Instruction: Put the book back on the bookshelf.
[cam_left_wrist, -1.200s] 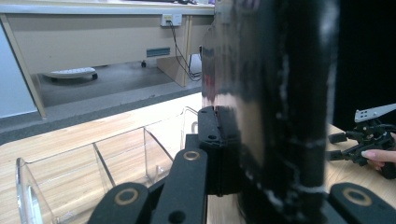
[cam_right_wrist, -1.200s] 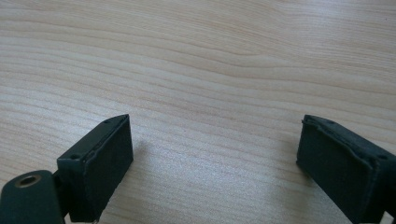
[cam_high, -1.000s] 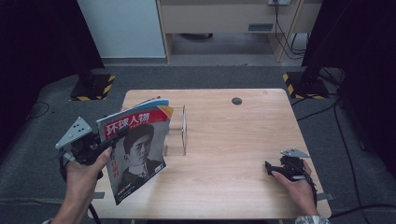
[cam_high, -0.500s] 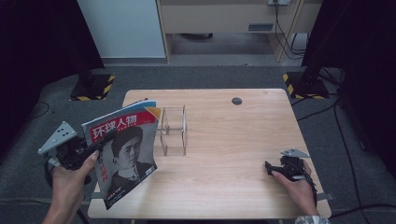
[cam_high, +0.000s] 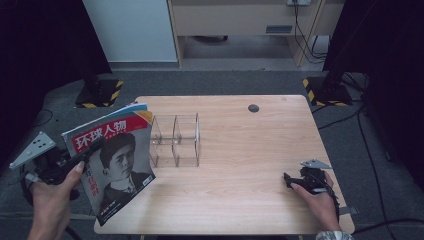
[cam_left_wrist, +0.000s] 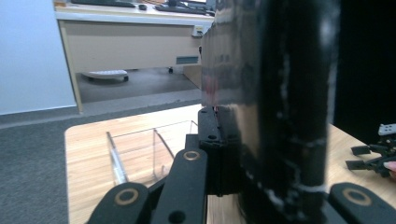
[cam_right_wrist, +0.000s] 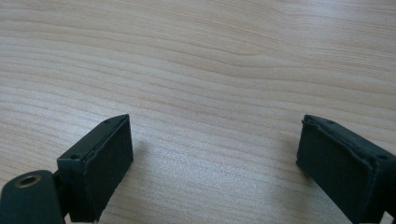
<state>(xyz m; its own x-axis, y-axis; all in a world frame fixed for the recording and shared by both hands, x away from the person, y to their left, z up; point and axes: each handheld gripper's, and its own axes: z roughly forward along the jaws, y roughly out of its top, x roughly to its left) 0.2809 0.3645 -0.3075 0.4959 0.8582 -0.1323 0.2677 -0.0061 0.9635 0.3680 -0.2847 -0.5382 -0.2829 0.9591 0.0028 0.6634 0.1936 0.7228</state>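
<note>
A magazine (cam_high: 112, 165) with a red title band and a portrait on its cover hangs tilted over the table's left front corner. My left gripper (cam_high: 86, 152) is shut on its left edge. In the left gripper view the magazine (cam_left_wrist: 280, 93) stands edge on, dark, clamped between the jaws of the left gripper (cam_left_wrist: 229, 121). A clear plastic divider rack (cam_high: 175, 141) stands on the table just right of the magazine, apart from it. My right gripper (cam_high: 290, 179) rests on the table near the right front; in its own view the right gripper (cam_right_wrist: 215, 158) is wide open over bare wood.
The wooden table (cam_high: 250, 145) has a small black round cap (cam_high: 253, 108) near its far edge. Grey carpet surrounds it, with black stands at both far corners and a desk beyond. The rack (cam_left_wrist: 149, 149) and the right gripper (cam_left_wrist: 373, 156) appear in the left gripper view.
My left gripper has carried the magazine leftward and toward the person, off the rack's front, so the rack now stands uncovered. The right gripper has not moved.
</note>
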